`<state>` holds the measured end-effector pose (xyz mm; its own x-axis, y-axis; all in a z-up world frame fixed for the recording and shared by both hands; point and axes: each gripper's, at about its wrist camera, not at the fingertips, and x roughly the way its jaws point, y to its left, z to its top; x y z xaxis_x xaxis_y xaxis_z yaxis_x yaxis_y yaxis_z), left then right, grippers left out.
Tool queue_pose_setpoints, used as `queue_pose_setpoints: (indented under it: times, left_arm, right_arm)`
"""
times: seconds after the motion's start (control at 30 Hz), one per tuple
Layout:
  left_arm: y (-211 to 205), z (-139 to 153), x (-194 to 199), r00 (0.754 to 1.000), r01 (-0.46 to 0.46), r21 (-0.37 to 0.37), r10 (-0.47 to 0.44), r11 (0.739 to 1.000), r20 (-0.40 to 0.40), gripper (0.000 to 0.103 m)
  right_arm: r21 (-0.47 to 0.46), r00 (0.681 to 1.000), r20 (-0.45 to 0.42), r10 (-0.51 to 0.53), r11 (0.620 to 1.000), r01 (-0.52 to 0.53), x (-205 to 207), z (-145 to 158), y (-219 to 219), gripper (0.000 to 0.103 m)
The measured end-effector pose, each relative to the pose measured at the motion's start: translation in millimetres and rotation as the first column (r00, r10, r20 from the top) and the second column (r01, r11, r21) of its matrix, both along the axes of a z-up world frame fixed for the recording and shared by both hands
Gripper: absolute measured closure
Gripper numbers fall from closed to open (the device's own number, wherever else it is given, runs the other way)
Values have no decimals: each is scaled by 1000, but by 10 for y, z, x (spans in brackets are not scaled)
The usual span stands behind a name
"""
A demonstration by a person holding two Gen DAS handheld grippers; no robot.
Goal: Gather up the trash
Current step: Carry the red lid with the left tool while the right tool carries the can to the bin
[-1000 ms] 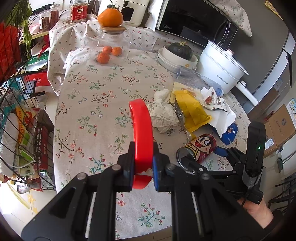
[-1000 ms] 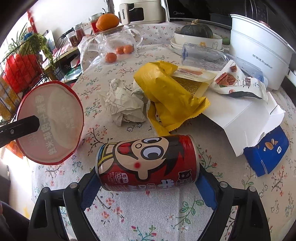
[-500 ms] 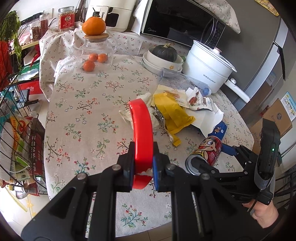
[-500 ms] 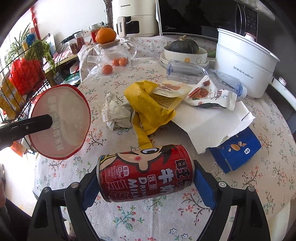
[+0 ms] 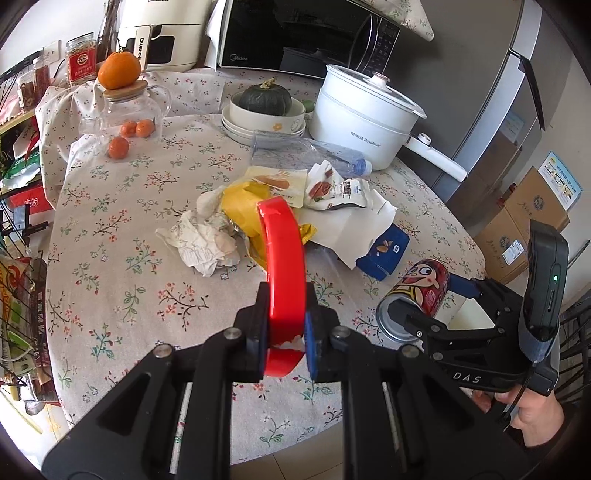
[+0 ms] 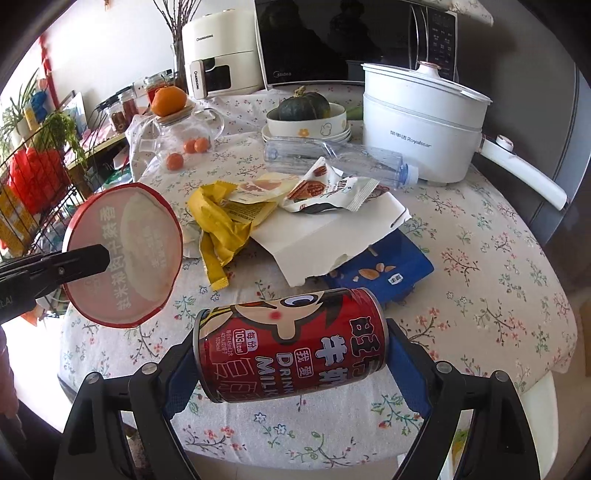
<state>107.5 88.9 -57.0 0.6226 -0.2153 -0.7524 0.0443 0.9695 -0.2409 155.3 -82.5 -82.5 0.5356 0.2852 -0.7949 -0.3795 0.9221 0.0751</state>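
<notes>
My left gripper (image 5: 286, 341) is shut on a flat red lid (image 5: 283, 266), held edge-on above the table's near side; in the right wrist view the lid (image 6: 123, 254) shows its pale printed face. My right gripper (image 6: 291, 354) is shut on a red milk drink can (image 6: 291, 345), gripped end to end and lying sideways above the front edge; the can (image 5: 415, 293) appears at the right of the left wrist view. On the floral tablecloth (image 5: 122, 229) lie crumpled paper (image 5: 201, 240), a yellow wrapper (image 6: 218, 218), a snack packet (image 6: 328, 190), white cardboard (image 6: 325, 236), a blue carton (image 6: 384, 271) and a clear bottle (image 6: 332, 155).
At the back stand a white electric pot (image 6: 417, 122), a bowl with a squash (image 6: 304, 110), a glass jar topped by an orange (image 6: 177, 125), a microwave (image 5: 306, 33) and a white appliance (image 6: 218, 70). A wire rack (image 5: 18, 288) stands left; cardboard boxes (image 5: 524, 221) sit right.
Both grippers have drawn back toward the table's near edge and risen, carrying the lid and the can; the trash pile now looks farther away. The can has tilted slightly.
</notes>
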Motion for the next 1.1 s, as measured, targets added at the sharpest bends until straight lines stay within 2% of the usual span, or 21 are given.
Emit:
queue_pose_setpoints:
  times: [0.37, 0.6, 0.87, 1.1]
  left_arm:
    - [-565, 22, 77, 995, 103, 0, -103, 995, 8, 86]
    - [-1024, 6, 83, 983, 186, -6, -185, 983, 5, 86]
    - [-1592, 28, 8, 950, 311, 8, -312, 950, 34, 86]
    - [-2117, -57, -78, 905, 423, 16, -423, 906, 38, 86]
  right_arm:
    - [-15, 995, 7, -99, 995, 99, -110, 94, -666, 13]
    - [-22, 984, 9, -177, 984, 177, -222, 150, -1166, 13]
    - [-40, 964, 2, -266, 963, 266, -395, 158, -1753, 13]
    - [-42, 934, -19, -358, 933, 357, -600, 126, -2304, 13]
